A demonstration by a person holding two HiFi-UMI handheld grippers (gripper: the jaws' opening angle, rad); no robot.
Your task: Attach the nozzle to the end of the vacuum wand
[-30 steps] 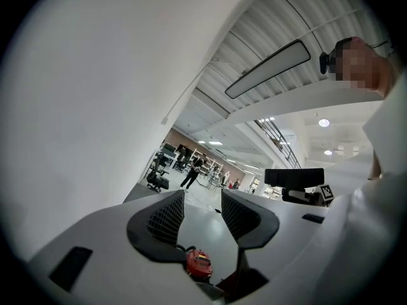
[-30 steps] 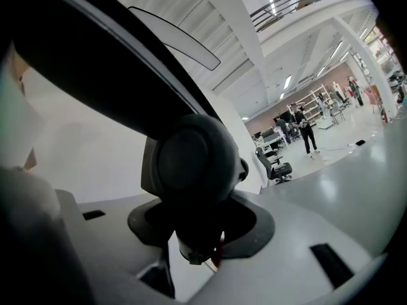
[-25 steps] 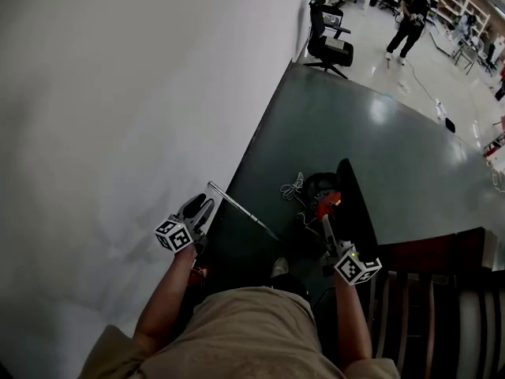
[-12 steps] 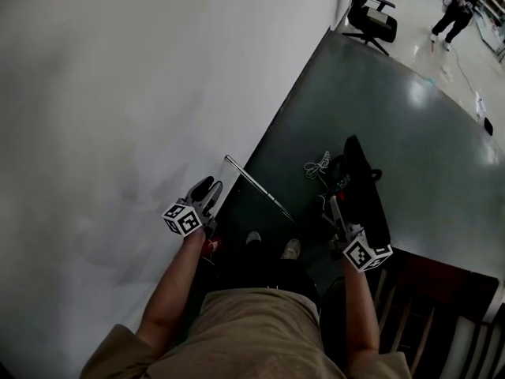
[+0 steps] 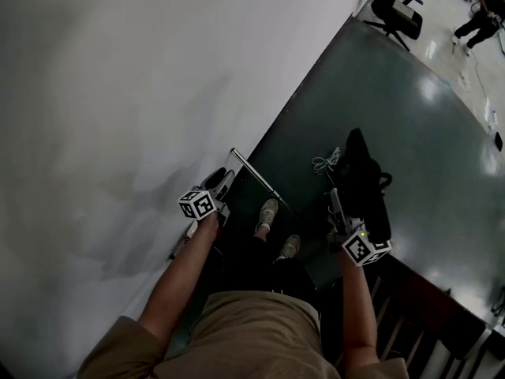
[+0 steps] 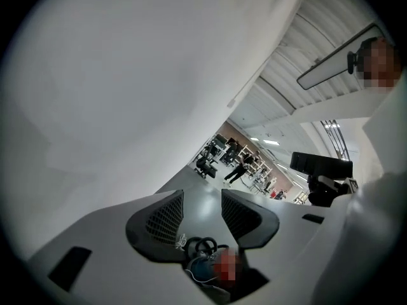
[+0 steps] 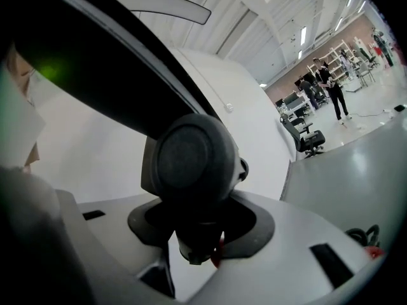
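Between the right tongs [image 7: 202, 226], dark nozzle [image 7: 191, 164] clamped, its end cut off, left tongs [image 6: 202, 203] apart, empty.

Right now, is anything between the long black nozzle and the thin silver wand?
Nothing visibly blocks it. Between the long black nozzle and the thin silver wand lie only a white cable coil and the person's shoes on the floor.

A slim silver wand [image 5: 256, 174] lies aslant on the dark floor [image 5: 418, 133], while the black nozzle [image 5: 364, 181] sits clamped in the right tool [image 5: 334, 200].
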